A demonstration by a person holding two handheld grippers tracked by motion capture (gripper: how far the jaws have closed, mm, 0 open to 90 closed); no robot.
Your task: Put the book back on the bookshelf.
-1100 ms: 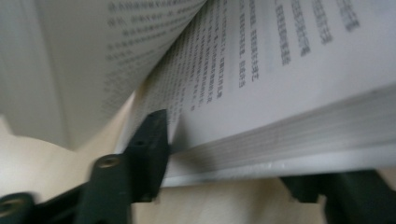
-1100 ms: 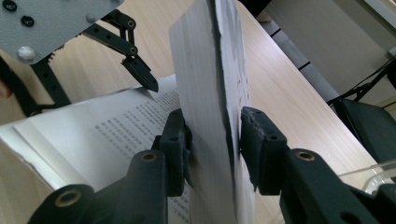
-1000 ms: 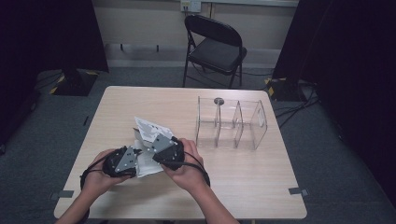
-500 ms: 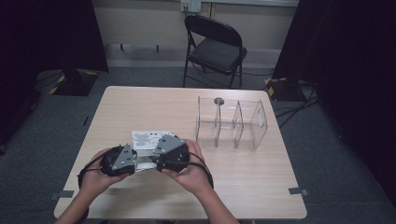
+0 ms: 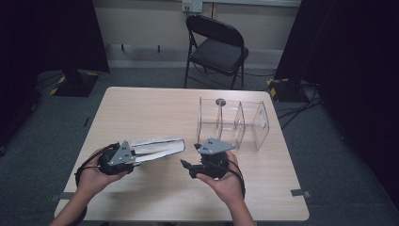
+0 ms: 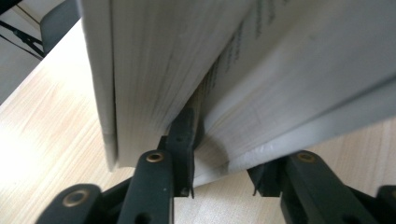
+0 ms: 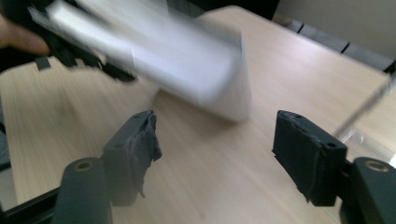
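Note:
A thick white book lies nearly level just above the table, spine end to the right. My left gripper holds its left end. In the left gripper view one jaw is pushed in between the pages and the other sits under the lower cover of the book; the jaws of the left gripper have just been closing on that lower part. My right gripper stands apart to the book's right. Its jaws have just been opening, and the right gripper has nothing between them, with the book ahead.
A clear plastic divider rack with a small dark round piece on top stands on the wooden table at the back right, close behind my right hand. A black folding chair stands beyond the table.
The book has come down from a raised tilt to nearly level. My right gripper has let go of it, opened and moved off to the right. My left gripper has stayed on the book.

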